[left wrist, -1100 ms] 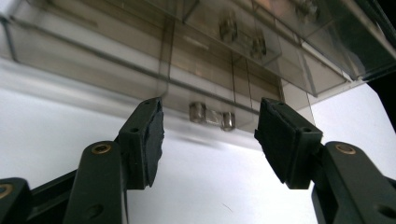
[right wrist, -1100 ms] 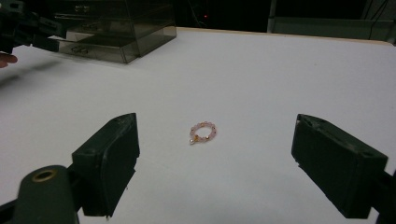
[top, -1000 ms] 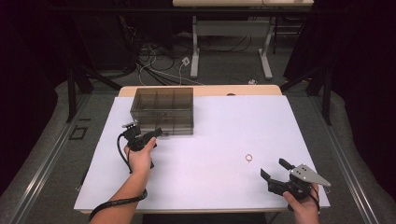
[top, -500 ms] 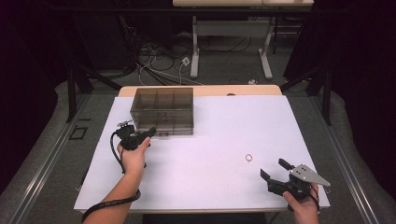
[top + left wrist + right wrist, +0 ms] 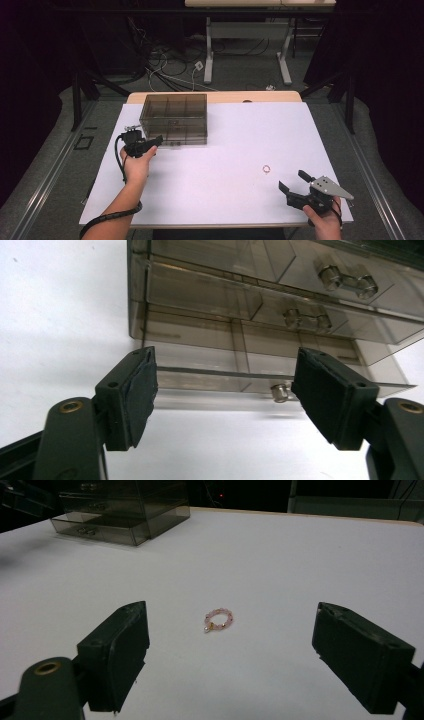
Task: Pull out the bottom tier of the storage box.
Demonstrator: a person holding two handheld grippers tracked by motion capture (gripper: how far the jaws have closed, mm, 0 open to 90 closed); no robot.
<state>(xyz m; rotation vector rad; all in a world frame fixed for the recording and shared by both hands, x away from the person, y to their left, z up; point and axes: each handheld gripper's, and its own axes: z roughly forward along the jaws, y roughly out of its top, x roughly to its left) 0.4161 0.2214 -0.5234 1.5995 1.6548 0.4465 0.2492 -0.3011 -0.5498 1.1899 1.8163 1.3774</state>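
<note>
Tabletop scene in three views; no brand, label or legible writing appears on any item. High view: a white table (image 5: 225, 150) with a wooden strip along its far edge stands on a grey floor in a dark room, with loose cables (image 5: 170, 65) and the legs of a second table (image 5: 245, 50) beyond it. A smoky transparent drawer box (image 5: 175, 119) sits at the far left of the table. The left gripper (image 5: 150, 144), held by the left hand (image 5: 136, 165), points at the box's lower near corner; its jaws have just been opening and grip nothing. A small pink bead bracelet (image 5: 266, 169) lies alone on the white surface right of centre, well apart from the box. The right gripper (image 5: 295, 182), in the right hand (image 5: 322, 220) at the near right edge, points toward the bracelet with jaws spread wide and empty. Left gripper view: the two black jaws stand apart just before the box's lowest drawer (image 5: 250, 375), whose small metal knob (image 5: 280, 392) shows between them, untouched; two more drawers with paired knobs lie above. Right gripper view: the bracelet rests on the table ahead of the parted jaws, near but not between the pads; the box stands at the far left.
</note>
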